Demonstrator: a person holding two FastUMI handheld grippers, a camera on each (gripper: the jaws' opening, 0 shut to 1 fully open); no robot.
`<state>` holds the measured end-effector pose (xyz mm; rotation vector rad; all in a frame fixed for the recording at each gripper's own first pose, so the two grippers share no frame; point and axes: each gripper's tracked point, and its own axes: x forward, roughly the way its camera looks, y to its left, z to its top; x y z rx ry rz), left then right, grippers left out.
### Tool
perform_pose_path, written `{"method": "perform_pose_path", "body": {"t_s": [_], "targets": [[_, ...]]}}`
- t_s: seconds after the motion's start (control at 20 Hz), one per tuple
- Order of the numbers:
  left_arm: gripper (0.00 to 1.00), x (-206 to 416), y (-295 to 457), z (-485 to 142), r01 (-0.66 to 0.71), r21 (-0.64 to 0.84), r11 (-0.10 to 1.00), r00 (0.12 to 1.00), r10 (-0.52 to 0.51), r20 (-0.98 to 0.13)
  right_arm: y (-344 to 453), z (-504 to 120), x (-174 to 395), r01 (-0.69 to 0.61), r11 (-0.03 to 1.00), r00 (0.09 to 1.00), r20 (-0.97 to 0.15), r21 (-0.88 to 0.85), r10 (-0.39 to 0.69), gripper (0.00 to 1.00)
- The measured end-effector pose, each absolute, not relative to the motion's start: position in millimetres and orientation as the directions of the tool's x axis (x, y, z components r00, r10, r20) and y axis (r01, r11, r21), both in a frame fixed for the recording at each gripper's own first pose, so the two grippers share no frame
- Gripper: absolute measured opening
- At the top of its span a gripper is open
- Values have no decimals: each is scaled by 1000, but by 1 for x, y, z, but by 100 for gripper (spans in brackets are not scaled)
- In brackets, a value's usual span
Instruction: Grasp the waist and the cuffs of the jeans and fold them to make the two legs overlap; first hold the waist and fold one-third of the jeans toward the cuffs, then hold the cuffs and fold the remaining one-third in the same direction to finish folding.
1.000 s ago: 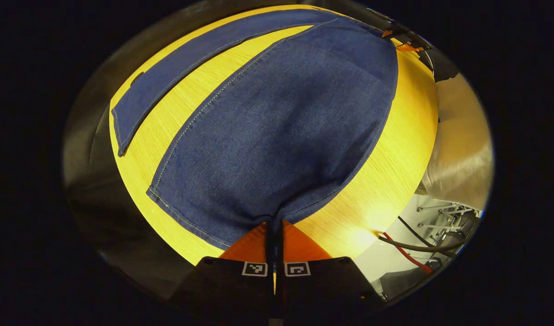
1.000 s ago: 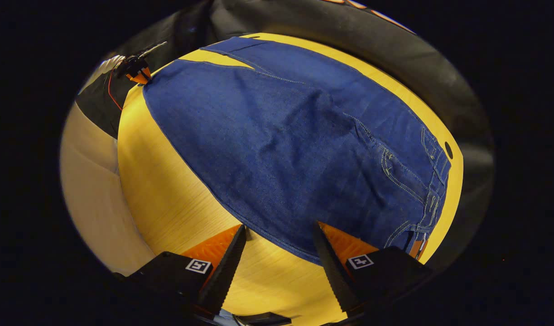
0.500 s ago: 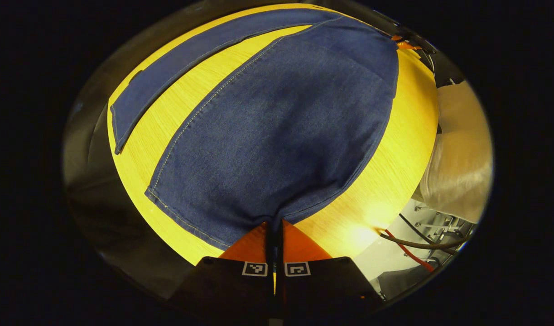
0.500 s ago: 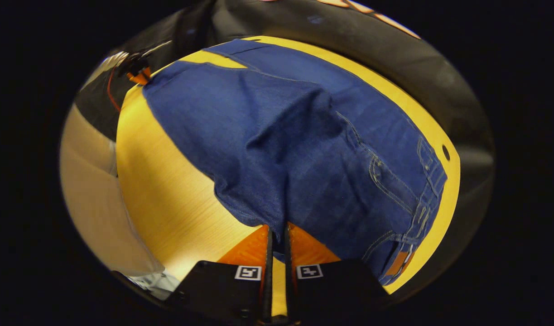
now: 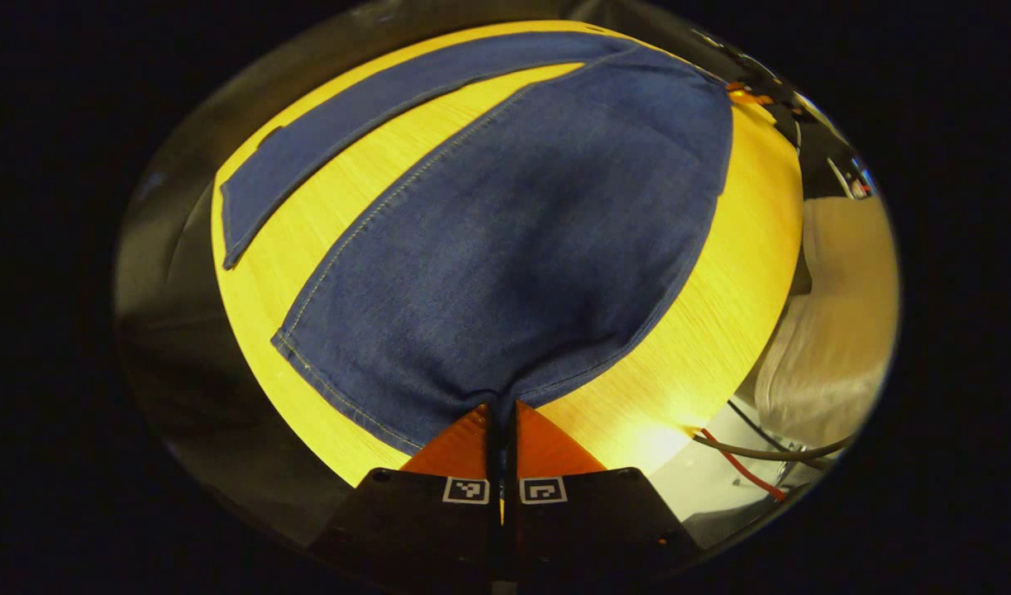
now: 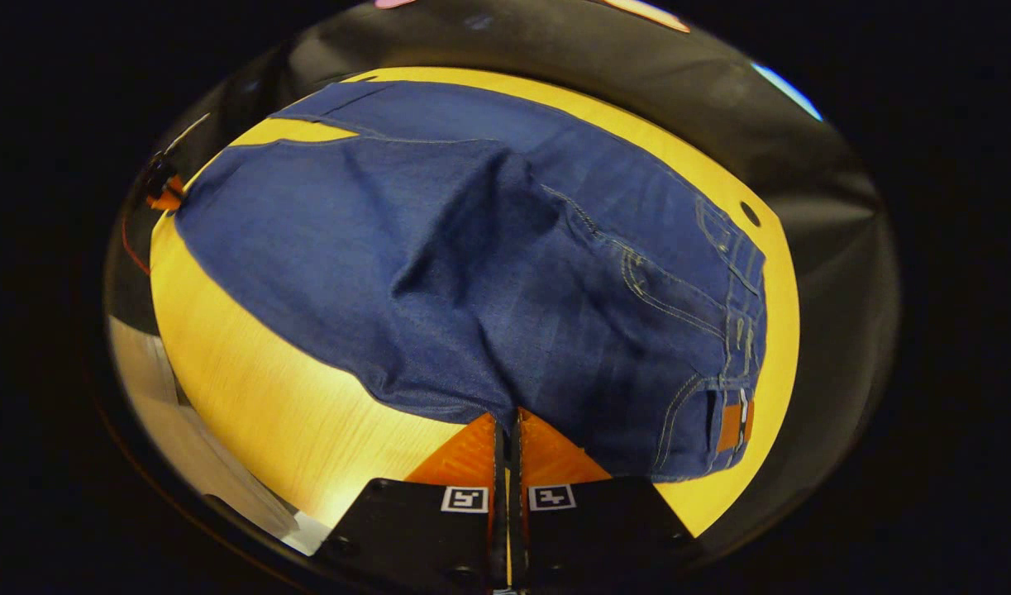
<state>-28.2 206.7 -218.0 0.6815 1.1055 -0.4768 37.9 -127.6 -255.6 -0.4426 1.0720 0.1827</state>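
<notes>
Blue jeans lie spread on a yellow wooden table. In the left gripper view the near leg runs away from me and the far leg lies apart along the back edge. My left gripper is shut on the near leg's cuff corner. In the right gripper view the jeans bunch into a raised crease, with the waist and its brown patch at the right. My right gripper is shut on the near side edge just below the waist. Each gripper shows small in the other's view, the right and the left.
Bare table lies between the jeans and the near edge. A person's pale clothing is past the table's right edge, with cables below it. A small dark hole marks the tabletop by the waist.
My right gripper went from open to shut on the jeans' side edge, and the cloth there has bunched up. My left gripper stays shut on the cuff, shifted only slightly.
</notes>
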Motion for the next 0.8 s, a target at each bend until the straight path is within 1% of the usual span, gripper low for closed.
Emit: {"method": "perform_pose_path", "body": {"t_s": [0.05,0.25,0.3,0.4,0.45,0.55,0.6,0.65,0.8], "targets": [[0,-26,206,-215,626,270,731,425,-31,-905,-128,-252,40,-336,901,490,-868,-274,-81,4],[0,-19,210,-199,535,239,810,520,-93,-849,-130,-227,50,-269,916,572,-814,-299,-98,4],[0,-15,206,-193,506,234,830,552,-104,-828,-130,-220,53,-247,922,589,-802,-298,-101,1],[0,-2,202,-171,458,229,859,623,-126,-772,-133,-201,64,-224,918,639,-760,-328,-115,5],[0,4,204,-158,430,243,869,657,-117,-745,-133,-192,71,-222,912,659,-742,-344,-120,3],[0,15,207,-131,379,276,883,720,-94,-687,-130,-175,79,-217,903,693,-710,-371,-126,3],[0,25,205,-121,359,295,886,742,-80,-665,-130,-166,87,-212,899,712,-690,-384,-127,0],[0,35,207,-113,344,310,887,758,-67,-649,-130,-155,97,-197,898,731,-669,-393,-133,3],[0,75,209,-100,294,375,879,796,-8,-605,-128,-131,134,-141,920,774,-620,-367,-129,2]]}}
